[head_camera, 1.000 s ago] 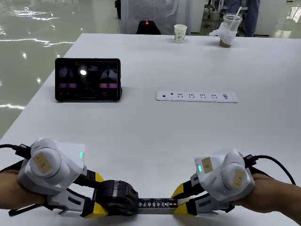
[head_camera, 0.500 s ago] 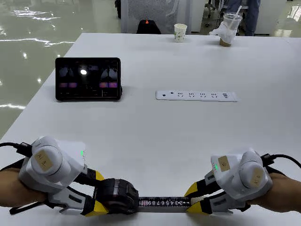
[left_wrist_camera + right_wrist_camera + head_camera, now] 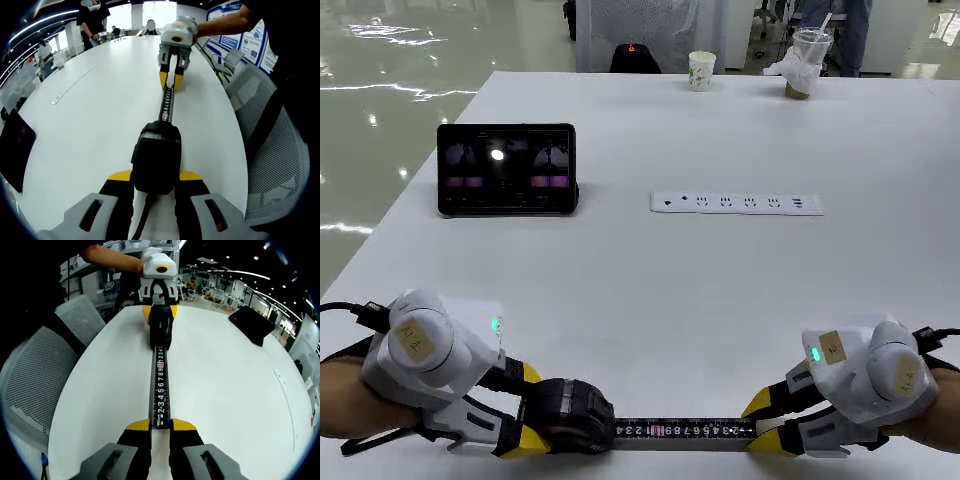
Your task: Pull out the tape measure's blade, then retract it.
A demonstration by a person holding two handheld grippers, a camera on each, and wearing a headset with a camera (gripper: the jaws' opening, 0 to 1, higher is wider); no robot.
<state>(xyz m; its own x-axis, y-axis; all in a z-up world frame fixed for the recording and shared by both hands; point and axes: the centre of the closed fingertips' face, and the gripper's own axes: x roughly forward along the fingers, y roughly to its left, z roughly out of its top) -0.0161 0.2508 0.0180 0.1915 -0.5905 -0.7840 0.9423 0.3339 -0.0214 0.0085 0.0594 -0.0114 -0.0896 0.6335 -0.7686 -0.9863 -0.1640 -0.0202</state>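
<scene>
White table point(image 3: 650, 290), wide and mostly bare, with the work right at its near edge.

- Case point(image 3: 570, 415): black and blocky, lying on the table. Your left gripper point(image 3: 528, 412) pinches it, one yellow tip on each side. It looks rigid and fairly dense for its bulk, so a side squeeze like this should hold. The shell looks smooth, so expect it to twist if the pull goes off-line.
- Blade point(image 3: 685, 431): part-way out, running flat along the table from the case to your right gripper point(image 3: 760, 428). That gripper's jaws are closed on the free end. The right gripper view shows the yellow tips either side of the first numbers on the blade point(image 3: 160, 390).
- Handling: the blade is a thin steel strip, stiff lengthways but easy to kink if bent sideways, and its edges look sharp. The spring will likely snap it home if let go, so feed it back under your grip.
- Hold points: take the case by its flanks and the blade at its end.
- Room: open table to your right for a longer pull. The tablet point(image 3: 507, 168), power strip point(image 3: 736, 204) and cups point(image 3: 702, 70) sit well apart, farther back.
- Edge: the table's rim runs just beside the blade on your side, with a mesh chair point(image 3: 270, 150) beyond it. Don't let the case drift off the rim.
</scene>
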